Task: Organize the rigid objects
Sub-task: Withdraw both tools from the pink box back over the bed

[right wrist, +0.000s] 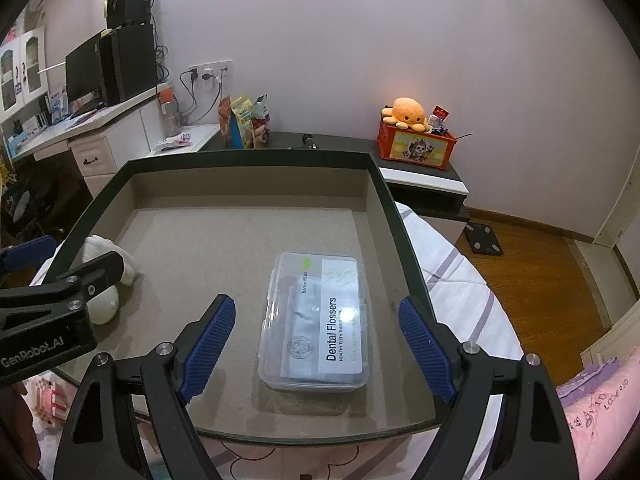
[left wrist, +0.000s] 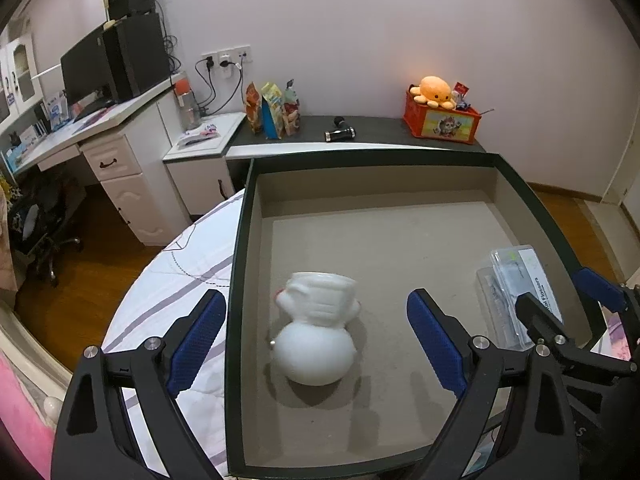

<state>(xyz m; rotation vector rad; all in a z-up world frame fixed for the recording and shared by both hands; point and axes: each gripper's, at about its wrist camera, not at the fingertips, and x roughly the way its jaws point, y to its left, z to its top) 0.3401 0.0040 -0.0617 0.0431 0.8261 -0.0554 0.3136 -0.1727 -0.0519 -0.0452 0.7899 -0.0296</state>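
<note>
— What's in the tray (left wrist: 532, 216) just now, starting from its left side?

— A white figurine (left wrist: 316, 332) lies on its side on the tray's floor, near the left wall. The left gripper (left wrist: 316, 340) hangs over it, jaws spread wide, blue pads clear of it on both sides.

— And further right?

— A clear box (right wrist: 316, 320) labelled "Dental Flossers" lies flat toward the tray's right wall, apart from the figurine. The right gripper (right wrist: 316, 344) is above it, jaws also spread, nothing pinched.

— Beyond the tray?

— An orange crate (right wrist: 416, 146) with a plush octopus (right wrist: 406, 114) on top, past the far right corner.
</note>
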